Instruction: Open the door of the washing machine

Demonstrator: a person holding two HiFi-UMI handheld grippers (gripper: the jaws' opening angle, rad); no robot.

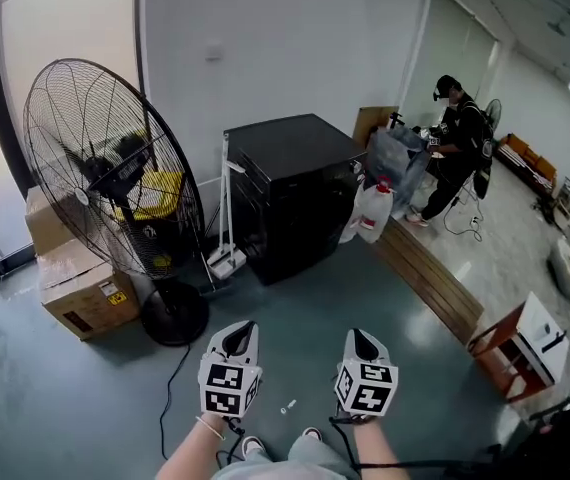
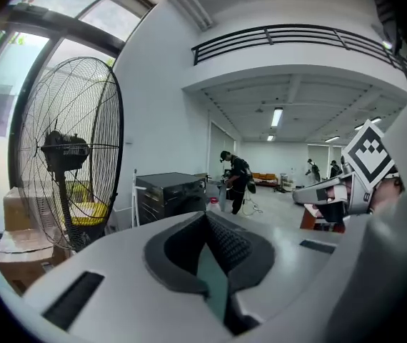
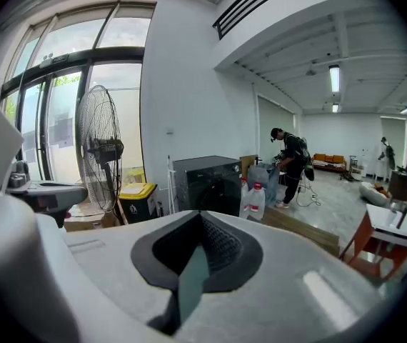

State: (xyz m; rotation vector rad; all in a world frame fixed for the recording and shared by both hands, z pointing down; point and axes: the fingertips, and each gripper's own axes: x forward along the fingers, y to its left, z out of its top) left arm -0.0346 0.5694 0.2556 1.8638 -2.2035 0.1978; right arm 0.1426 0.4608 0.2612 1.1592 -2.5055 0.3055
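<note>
Grey floor [image 1: 45, 398], white wall behind. Big standing fan [image 1: 110, 168] at 10 o'clock from my tongs, its round base on the floor. The black washing machine [image 1: 295, 193] is at 12 o'clock, against the wall and well apart from both tongs. Its round front door [image 3: 214, 188] looks shut in the right gripper view. Long wooden planks [image 1: 430, 278] lie on the floor at 2 o'clock, running away from the machine's right side. Two stacked cardboard boxes [image 1: 80, 283] at 9 o'clock, just beside the fan's base. A person [image 1: 455, 148] in dark clothes stands at 1 o'clock, past the planks. A small table [image 1: 520, 353], red frame and white top, at 3 o'clock. A yellow bin [image 1: 160, 193] is behind the fan's cage. Water jugs [image 1: 373, 211] with red caps, just beside the machine's right side.

My left tongs [image 1: 237, 330] at 7 o'clock in the head view: pressed together, nothing between them. My right tongs [image 1: 362, 336] at 5 o'clock: also pressed together, nothing pinched. Both point toward the machine, over the floor.
</note>
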